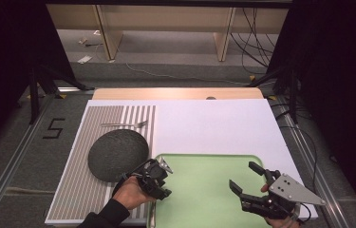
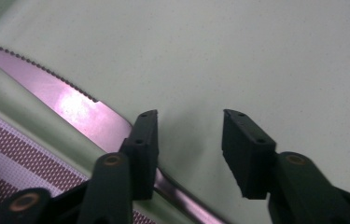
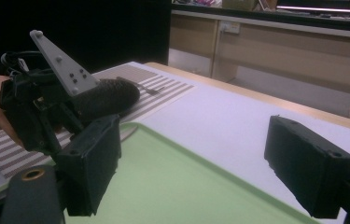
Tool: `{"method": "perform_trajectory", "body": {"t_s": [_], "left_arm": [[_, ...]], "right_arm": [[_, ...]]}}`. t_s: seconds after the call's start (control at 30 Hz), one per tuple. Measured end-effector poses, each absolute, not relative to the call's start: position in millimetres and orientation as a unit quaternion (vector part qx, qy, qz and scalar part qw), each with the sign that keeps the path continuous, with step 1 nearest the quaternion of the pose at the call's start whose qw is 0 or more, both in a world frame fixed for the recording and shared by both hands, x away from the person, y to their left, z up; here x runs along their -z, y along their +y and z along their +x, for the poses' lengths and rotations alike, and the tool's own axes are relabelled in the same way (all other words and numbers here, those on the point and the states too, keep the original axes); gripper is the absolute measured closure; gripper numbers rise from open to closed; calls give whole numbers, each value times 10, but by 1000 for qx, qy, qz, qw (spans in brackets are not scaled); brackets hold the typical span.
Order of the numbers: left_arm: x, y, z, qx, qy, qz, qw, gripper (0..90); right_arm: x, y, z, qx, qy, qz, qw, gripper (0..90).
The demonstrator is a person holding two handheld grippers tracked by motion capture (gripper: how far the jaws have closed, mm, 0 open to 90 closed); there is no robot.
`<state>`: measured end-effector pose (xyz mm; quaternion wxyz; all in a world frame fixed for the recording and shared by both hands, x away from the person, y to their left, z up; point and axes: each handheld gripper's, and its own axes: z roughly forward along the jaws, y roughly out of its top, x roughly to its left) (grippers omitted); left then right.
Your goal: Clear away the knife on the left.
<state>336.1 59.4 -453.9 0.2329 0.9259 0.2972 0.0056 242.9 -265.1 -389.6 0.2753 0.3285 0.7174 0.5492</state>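
Green was the tray point(image 1: 204, 166) at the near edge of the desk point(image 1: 213, 123), and that was where the action sat; the left tool point(image 1: 162, 183) hovered low over the tray's left rim, its jaws spread, nothing pinched between them; in the left gripper view a serrated table knife point(image 2: 77, 106) lay flat on the tray floor, just inside the rim, its blade running under the tool's left-hand finger point(image 2: 143, 149) in that view; whether that finger touched the steel I could not tell; the other finger stood apart over bare green. No earlier look to compare, so that was the grip as it stood: open, knife lying free.

Over on the other side, the right tool point(image 1: 246, 178) hung above the tray's right part, jaws wide apart and empty; from its own camera the left tool point(image 3: 46, 107) showed across the tray with its grey plate up.

Left of the tray, a striped placemat point(image 1: 80, 190) carried a dark round plate point(image 1: 116, 153), close beside the left hand point(image 1: 130, 192); beyond the plate a fork point(image 1: 124, 125) lay on the mat's far end, well apart from both tools.
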Motion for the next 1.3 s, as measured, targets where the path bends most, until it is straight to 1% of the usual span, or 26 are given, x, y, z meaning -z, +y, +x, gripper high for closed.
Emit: {"method": "perform_trajectory", "body": {"t_s": [0.27, 0.5, 0.73, 0.9, 1.0, 1.3], "left_arm": [[4496, 593, 3339, -6, 279, 922, 267, 375], [4439, 625, 3337, -17, 280, 912, 300, 283], [4329, 714, 3310, -39, 278, 893, 352, 270], [4227, 819, 3266, -55, 276, 868, 410, 258], [4191, 866, 3241, -64, 273, 856, 433, 254], [4130, 984, 3189, -70, 265, 827, 491, 242]], "right_arm": [[3896, -2650, 2429, -548, 718, 328, 275, 196], [3895, -2650, 2428, -548, 718, 328, 275, 196], [3896, -2652, 2430, -549, 718, 328, 275, 196], [3898, -2651, 2432, -548, 719, 328, 274, 197], [3897, -2661, 2427, -549, 717, 330, 275, 197], [3896, -2658, 2420, -547, 718, 330, 276, 196]]}}
